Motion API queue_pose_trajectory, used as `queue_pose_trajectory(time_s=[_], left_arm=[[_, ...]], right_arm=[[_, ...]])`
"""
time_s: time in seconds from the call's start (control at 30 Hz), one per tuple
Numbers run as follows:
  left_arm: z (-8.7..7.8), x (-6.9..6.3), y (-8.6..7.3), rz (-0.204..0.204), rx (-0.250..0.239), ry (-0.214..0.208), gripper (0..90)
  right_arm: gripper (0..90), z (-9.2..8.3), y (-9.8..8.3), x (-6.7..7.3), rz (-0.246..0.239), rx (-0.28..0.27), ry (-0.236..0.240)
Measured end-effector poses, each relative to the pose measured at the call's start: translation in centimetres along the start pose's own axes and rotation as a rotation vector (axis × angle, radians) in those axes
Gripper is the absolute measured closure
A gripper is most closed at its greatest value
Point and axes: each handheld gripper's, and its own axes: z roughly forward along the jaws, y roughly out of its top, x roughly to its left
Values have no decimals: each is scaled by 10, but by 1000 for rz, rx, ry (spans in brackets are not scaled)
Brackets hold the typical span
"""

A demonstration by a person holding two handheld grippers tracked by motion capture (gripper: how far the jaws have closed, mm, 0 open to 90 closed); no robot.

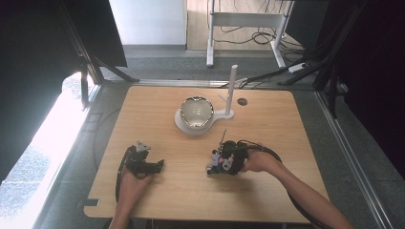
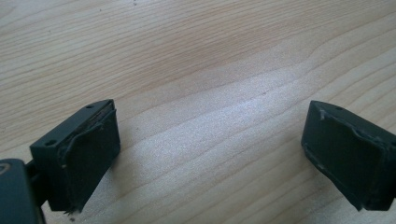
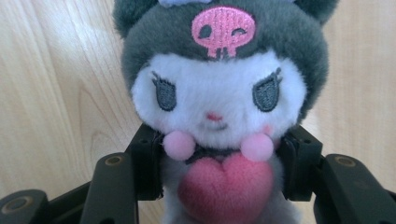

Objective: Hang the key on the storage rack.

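A small plush toy (image 3: 215,93) with a dark grey hood, a pink skull badge, a white face and a pink heart on its chest sits between my right gripper's (image 3: 217,158) jaws. The black pads (image 3: 147,163) press on its body from both sides. In the high view the right gripper (image 1: 217,164) lies low on the wooden table (image 1: 286,143), right of centre, with the toy (image 1: 213,164) at its tip. My left gripper (image 1: 153,166) rests near the front left. Its jaws (image 2: 210,140) stand wide apart over bare wood, with nothing between them.
A shiny round bowl (image 1: 196,112) sits on a white base at the table's far middle, and a white upright post (image 1: 232,86) stands just to its right. A small dark hole (image 1: 242,101) marks the tabletop beyond. Dark screens flank the table.
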Motion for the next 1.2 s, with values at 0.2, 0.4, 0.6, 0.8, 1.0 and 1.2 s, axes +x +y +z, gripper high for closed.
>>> queue_pose_trajectory(time_s=[0.2, 0.4, 0.6, 0.8, 1.0, 1.2], left_arm=[[0, 0, 0, -3, -3, 0, 43], [0, 0, 0, 1, -3, 1, 43], [0, 0, 0, 0, -2, 1, 43], [0, 0, 0, 0, -3, 2, 43], [0, 0, 0, 0, -2, 1, 43], [0, 0, 0, 1, -2, 1, 43]], right_arm=[[441, -23, -10, -13, 32, -48, 17], [440, -40, -19, -22, 51, -69, 10], [439, -61, -27, -34, 66, -93, 0], [439, -77, -34, -48, 97, -100, -16], [439, -92, -41, -65, 146, -108, -25], [439, -110, -47, -79, 188, -131, -37]])
